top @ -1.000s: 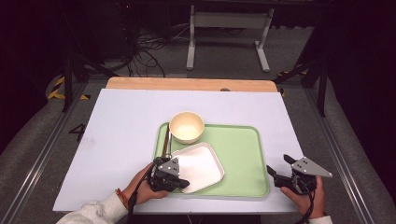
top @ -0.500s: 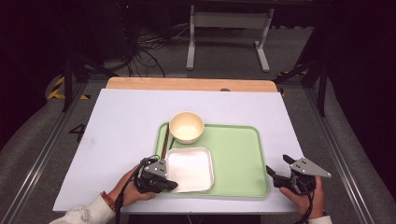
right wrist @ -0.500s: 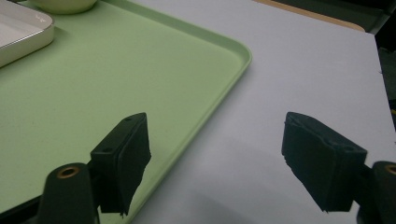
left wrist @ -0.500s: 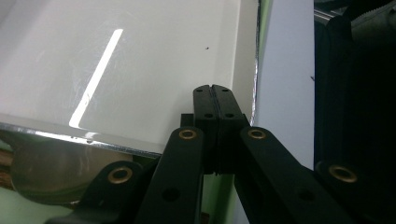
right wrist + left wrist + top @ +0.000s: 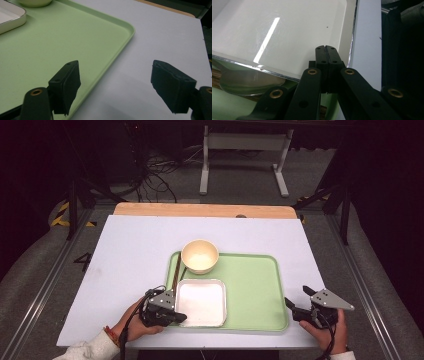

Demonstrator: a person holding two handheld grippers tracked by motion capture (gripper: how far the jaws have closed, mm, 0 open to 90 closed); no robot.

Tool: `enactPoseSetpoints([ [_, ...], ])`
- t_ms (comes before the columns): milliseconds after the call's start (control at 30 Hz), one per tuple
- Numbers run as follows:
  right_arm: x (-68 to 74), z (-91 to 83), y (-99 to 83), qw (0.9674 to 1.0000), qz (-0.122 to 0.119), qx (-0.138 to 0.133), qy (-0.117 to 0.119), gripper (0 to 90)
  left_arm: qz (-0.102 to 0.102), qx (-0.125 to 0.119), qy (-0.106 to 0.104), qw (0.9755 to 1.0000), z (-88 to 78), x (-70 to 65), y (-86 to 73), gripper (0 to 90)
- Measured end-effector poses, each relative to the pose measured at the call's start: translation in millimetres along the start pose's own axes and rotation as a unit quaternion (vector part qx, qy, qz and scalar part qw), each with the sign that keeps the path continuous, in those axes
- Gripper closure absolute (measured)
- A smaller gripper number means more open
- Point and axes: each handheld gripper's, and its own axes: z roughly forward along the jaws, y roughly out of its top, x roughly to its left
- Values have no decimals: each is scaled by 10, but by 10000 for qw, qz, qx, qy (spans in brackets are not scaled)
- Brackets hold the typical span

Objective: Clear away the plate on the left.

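L gripper (image 5: 181, 318) has its jaws pressed together, tips over the near-left corner of the white square plate (image 5: 201, 302); can't tell whether the rim is pinched. Plate lies just ahead of those tips on the green tray (image 5: 255, 285) (spoon (image 5: 247, 81) beside the rim). R gripper (image 5: 295, 309), jaws wide and empty, sits at the tray's right edge, plate well off to its left

One tray (image 5: 255, 290), one bowl (image 5: 200, 256), one plate (image 5: 201, 302), seemingly one spoon (image 5: 247, 82).

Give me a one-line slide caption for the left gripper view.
Left gripper, jaws shut, at the rim of the white square dish, a spoon beside it on the green tray.
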Motion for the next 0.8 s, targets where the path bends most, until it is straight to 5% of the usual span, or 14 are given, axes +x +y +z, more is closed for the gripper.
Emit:
enactPoseSetpoints([
  [800, 37, 4, 22, 9999, -134, 17, 25, 239, -28, -327, 240, 9992, -152, 10, -2, 900],
])
